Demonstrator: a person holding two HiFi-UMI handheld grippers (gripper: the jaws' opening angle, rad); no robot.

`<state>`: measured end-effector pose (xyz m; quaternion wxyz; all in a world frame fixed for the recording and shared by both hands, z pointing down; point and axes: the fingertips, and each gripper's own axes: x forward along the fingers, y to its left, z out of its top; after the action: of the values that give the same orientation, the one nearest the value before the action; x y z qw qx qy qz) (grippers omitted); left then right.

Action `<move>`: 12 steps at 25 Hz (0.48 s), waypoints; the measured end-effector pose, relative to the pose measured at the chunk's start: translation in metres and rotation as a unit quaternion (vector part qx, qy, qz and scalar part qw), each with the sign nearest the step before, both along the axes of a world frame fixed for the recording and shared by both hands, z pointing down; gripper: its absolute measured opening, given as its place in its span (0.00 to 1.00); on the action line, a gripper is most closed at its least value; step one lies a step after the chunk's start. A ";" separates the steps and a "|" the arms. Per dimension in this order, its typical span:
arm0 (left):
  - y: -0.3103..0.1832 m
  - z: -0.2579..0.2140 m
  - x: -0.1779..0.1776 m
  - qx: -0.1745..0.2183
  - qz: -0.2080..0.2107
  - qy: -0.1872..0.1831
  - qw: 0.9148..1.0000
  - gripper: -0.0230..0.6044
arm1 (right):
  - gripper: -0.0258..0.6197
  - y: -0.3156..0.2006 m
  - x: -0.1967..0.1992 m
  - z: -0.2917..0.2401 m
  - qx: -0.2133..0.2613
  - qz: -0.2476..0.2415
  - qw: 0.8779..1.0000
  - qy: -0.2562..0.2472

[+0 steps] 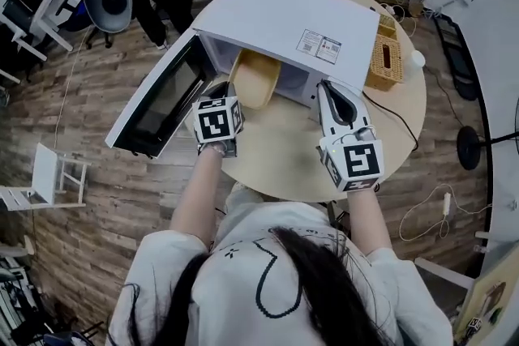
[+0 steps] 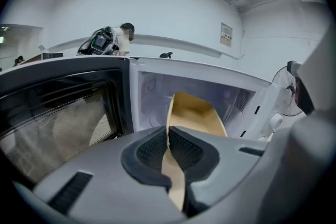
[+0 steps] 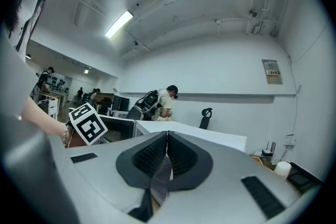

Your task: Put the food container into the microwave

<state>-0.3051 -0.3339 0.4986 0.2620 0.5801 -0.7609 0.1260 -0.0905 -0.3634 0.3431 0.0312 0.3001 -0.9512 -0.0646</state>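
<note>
Tan container (image 1: 255,77) hangs tilted, halfway into the open microwave (image 1: 292,16), its rim pinched by the left tongs (image 2: 168,147). Right tongs (image 3: 167,152) are clenched on nothing. Setting it down inside and letting go remain.

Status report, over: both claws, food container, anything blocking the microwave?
Left claw shut on food container rim. Right claw shut, near microwave front. Container tilted at the open mouth. Door swung wide, nothing in the way.
</note>
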 end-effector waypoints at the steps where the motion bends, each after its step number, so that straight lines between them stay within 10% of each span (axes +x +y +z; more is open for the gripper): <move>1: -0.005 0.002 -0.002 -0.003 0.010 0.002 1.000 0.07 | 0.08 -0.002 -0.001 -0.001 0.000 0.014 1.000 -0.002; 12: -0.054 0.021 -0.026 -0.013 0.081 0.064 0.995 0.07 | 0.08 0.002 -0.033 0.001 -0.008 0.135 0.991 -0.015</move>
<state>-0.3311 -0.3878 0.5192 0.3062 0.6435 -0.6913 0.1197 -0.1231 -0.3616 0.3443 0.0280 0.4267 -0.9027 -0.0474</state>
